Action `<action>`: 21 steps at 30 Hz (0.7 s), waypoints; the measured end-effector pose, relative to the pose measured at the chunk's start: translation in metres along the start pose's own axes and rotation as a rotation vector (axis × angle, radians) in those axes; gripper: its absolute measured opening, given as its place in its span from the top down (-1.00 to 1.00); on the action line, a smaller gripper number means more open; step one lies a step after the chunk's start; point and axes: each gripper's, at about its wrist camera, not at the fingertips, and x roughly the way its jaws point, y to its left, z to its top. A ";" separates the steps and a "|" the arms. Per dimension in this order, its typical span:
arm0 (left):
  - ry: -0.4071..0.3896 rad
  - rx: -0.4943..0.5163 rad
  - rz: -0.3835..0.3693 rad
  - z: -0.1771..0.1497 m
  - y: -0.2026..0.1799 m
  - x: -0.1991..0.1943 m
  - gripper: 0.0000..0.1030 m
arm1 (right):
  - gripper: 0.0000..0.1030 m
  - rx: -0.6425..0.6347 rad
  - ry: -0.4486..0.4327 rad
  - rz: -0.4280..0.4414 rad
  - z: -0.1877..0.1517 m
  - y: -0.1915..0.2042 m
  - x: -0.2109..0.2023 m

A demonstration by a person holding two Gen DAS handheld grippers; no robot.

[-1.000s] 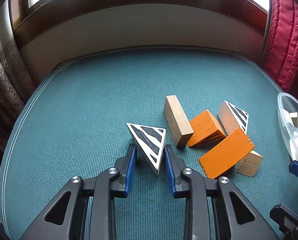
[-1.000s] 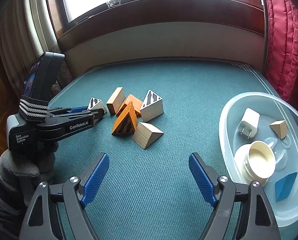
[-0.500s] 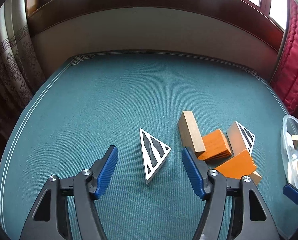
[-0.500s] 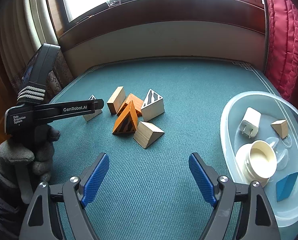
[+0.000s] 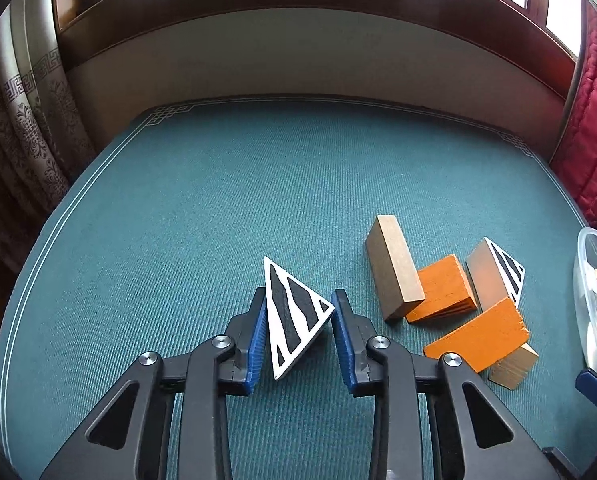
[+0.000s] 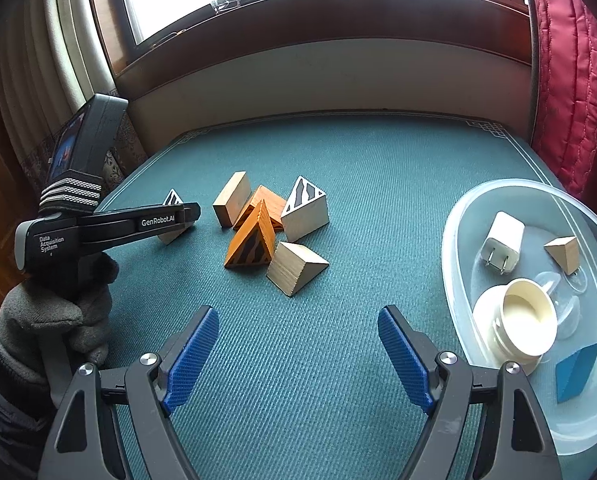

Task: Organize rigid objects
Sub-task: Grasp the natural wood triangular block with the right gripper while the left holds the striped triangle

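A black-and-white striped wooden wedge [image 5: 294,312] stands on the green cloth between the blue pads of my left gripper [image 5: 298,300]. The jaws are closing, and both pads touch the wedge's sides. In the right wrist view the left gripper [image 6: 186,216], held by a gloved hand [image 6: 54,320], covers most of that wedge [image 6: 173,198]. To its right lies a pile: a plain wood block [image 5: 394,272], two orange wedges [image 5: 444,288], a second striped wedge [image 5: 498,268] and a small plain wedge [image 5: 512,364]. My right gripper [image 6: 298,314] hangs open over bare cloth, nearer than the pile.
A clear plastic bowl [image 6: 458,216] sits at the right edge of the cloth. It holds a white plug [image 6: 502,242], a wooden wedge [image 6: 562,254], a cream cup [image 6: 526,320] and a blue piece [image 6: 578,370]. A wall and window sill run behind the table, with a red curtain at right.
The left gripper let go of the striped wedge, opened wide around it, then closed back onto its sides. The right gripper has not moved.
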 end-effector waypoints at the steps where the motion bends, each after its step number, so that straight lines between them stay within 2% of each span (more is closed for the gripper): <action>1: -0.007 0.002 -0.003 -0.001 0.000 -0.004 0.39 | -0.65 0.004 0.003 0.001 0.000 -0.001 0.001; 9: -0.055 -0.001 -0.026 0.001 0.003 -0.030 0.39 | -0.65 0.009 0.012 -0.004 0.001 -0.002 0.003; 16: -0.071 0.005 -0.022 0.000 0.001 -0.039 0.39 | -0.65 0.026 0.063 -0.004 0.007 -0.005 0.012; 21: -0.071 -0.004 -0.022 0.001 0.002 -0.040 0.39 | -0.65 0.066 0.123 0.049 0.013 0.001 0.025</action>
